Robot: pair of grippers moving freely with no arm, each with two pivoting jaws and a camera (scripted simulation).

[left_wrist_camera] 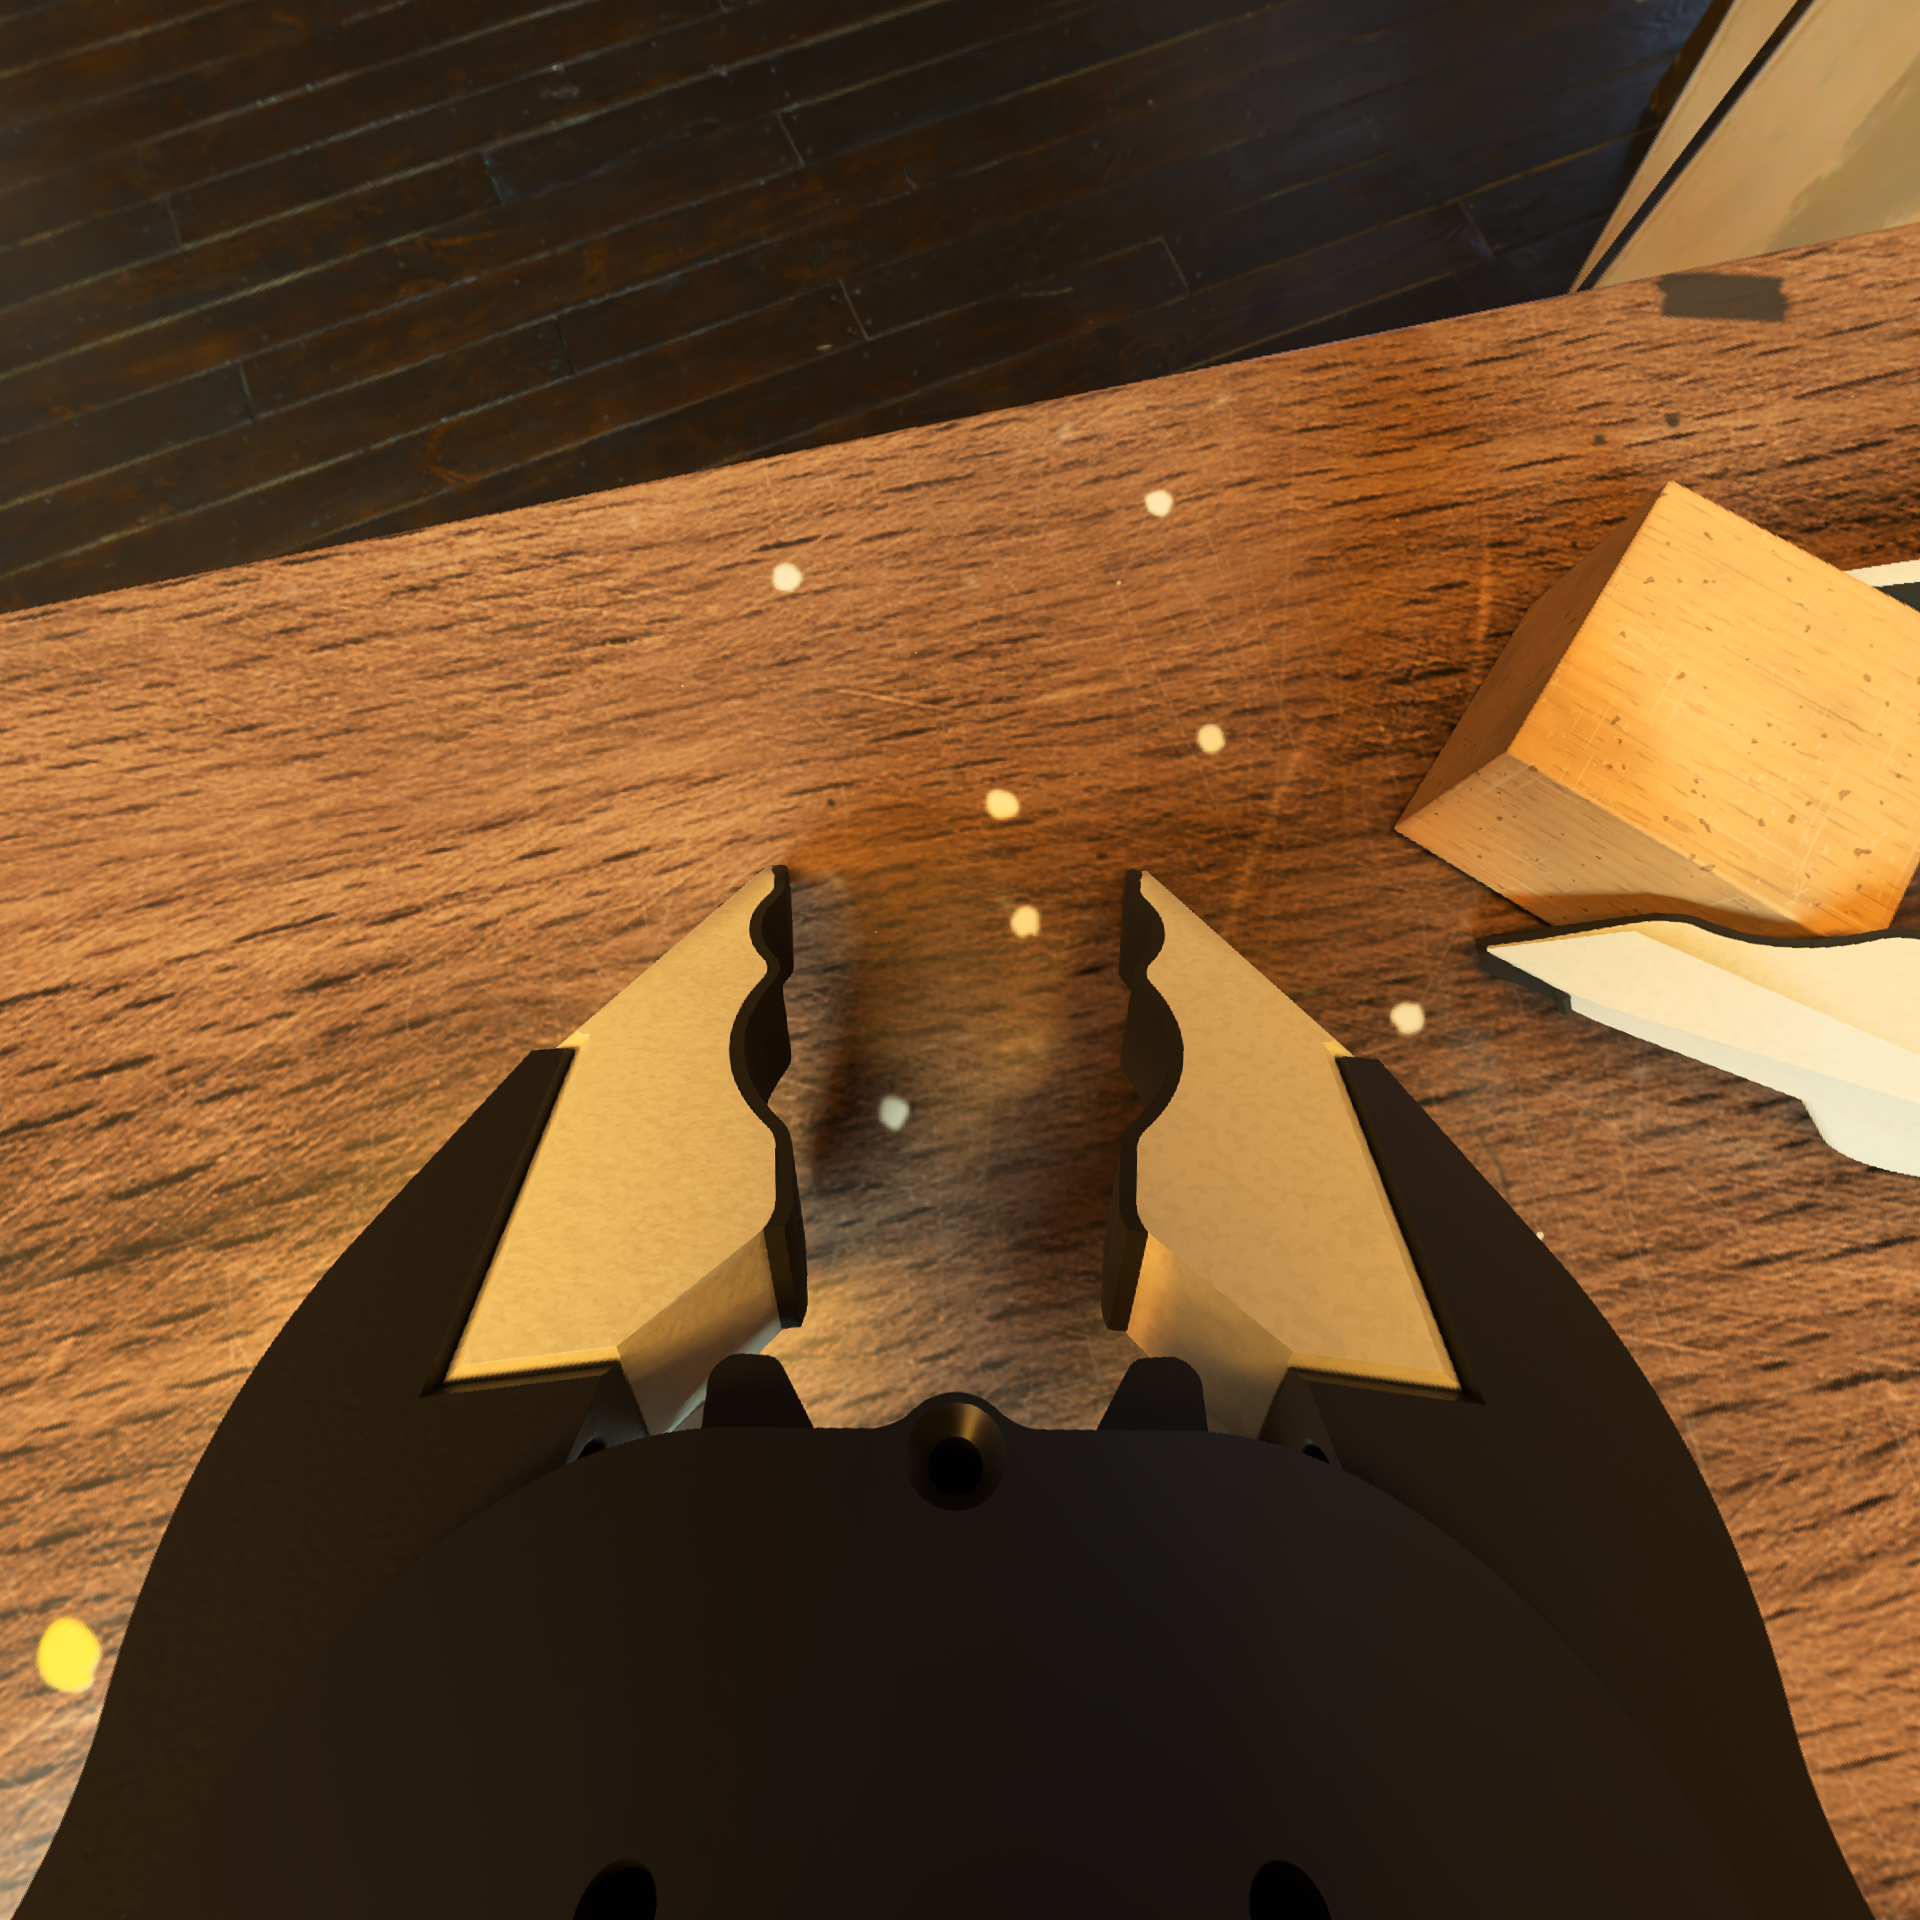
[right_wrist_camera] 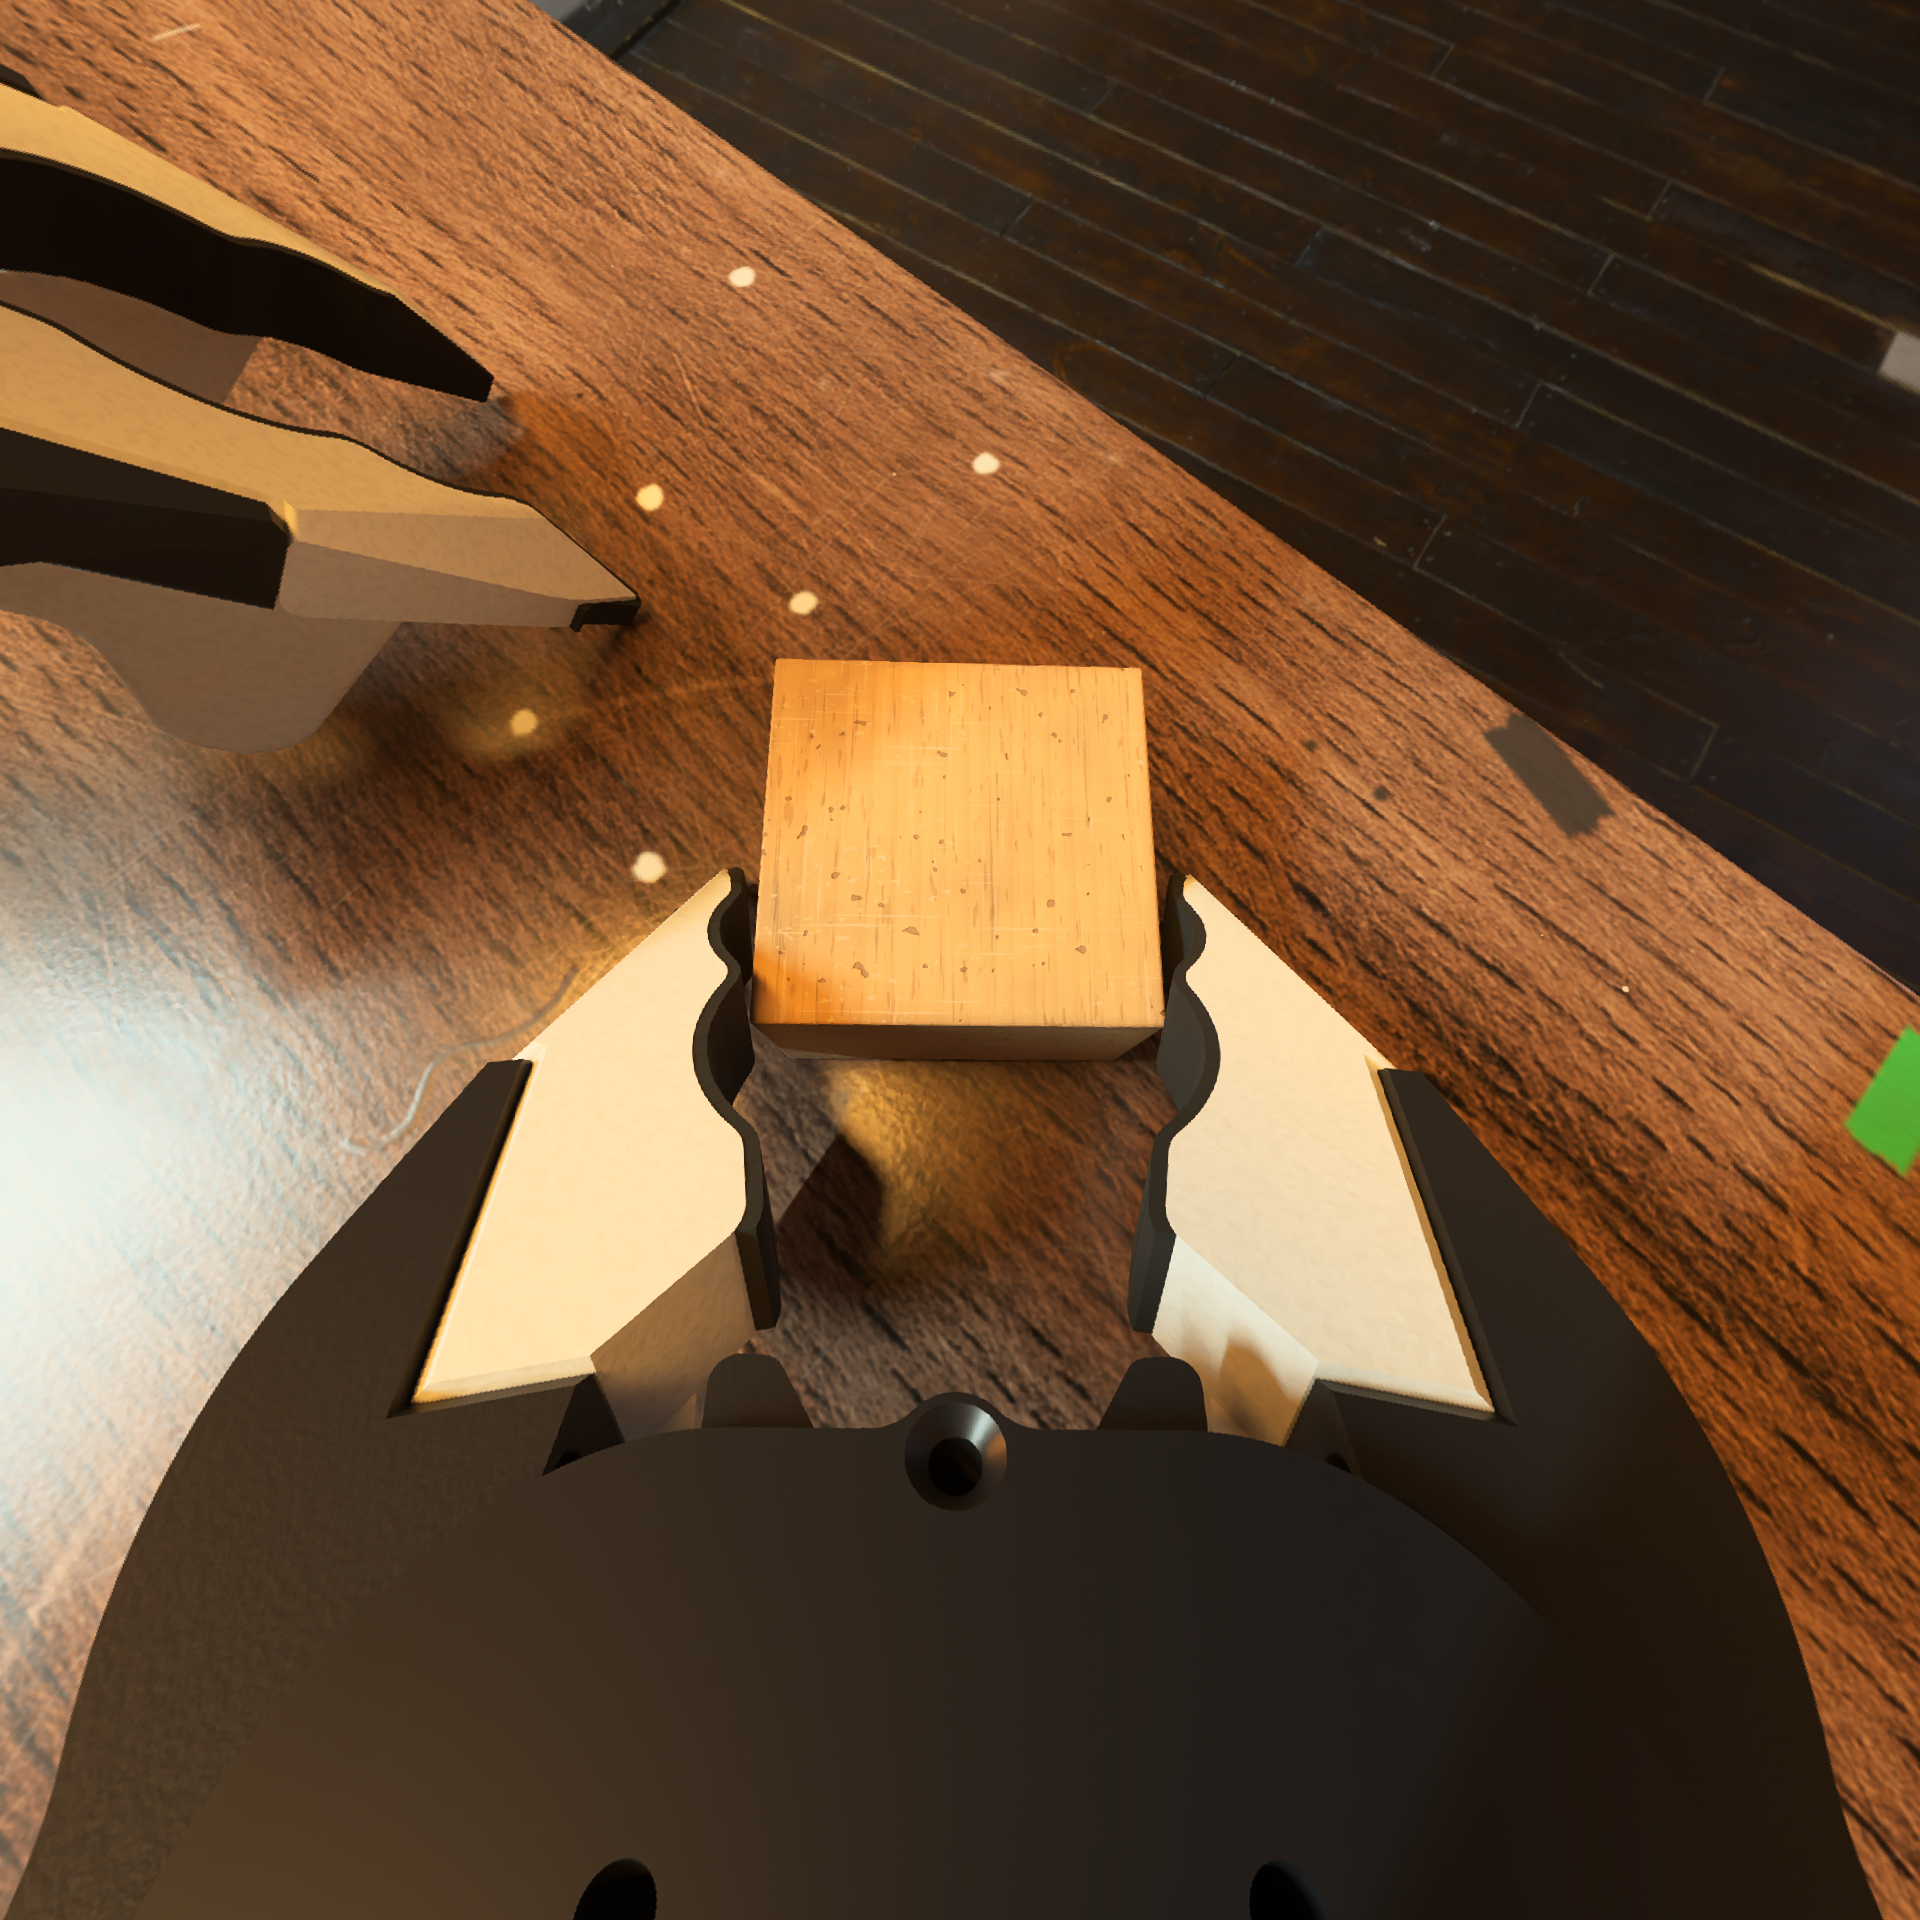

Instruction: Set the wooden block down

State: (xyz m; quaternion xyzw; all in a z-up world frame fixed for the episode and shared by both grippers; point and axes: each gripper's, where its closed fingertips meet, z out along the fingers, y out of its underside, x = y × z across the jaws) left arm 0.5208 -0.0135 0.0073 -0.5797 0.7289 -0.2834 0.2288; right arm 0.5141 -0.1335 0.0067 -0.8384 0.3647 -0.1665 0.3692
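The light wooden block (right_wrist_camera: 956,847) sits between the fingertips of my right gripper (right_wrist_camera: 958,935), which is shut on its two sides. The block is at or just above the brown table (right_wrist_camera: 1351,831); I cannot tell whether it touches. In the left wrist view the block (left_wrist_camera: 1704,717) is at the right edge, with one of the right gripper's fingers (left_wrist_camera: 1714,997) beside it. My left gripper (left_wrist_camera: 956,883) is open and empty, low over the table to the left of the block. It also shows in the right wrist view (right_wrist_camera: 556,504).
The table's far edge (left_wrist_camera: 935,447) runs just beyond both grippers, with dark plank floor (left_wrist_camera: 727,208) past it. Small pale dots (left_wrist_camera: 1001,804) mark the tabletop. A dark patch (right_wrist_camera: 1548,779) and a green patch (right_wrist_camera: 1886,1101) lie near the edge on the right. A pale panel (left_wrist_camera: 1766,135) stands off the table.
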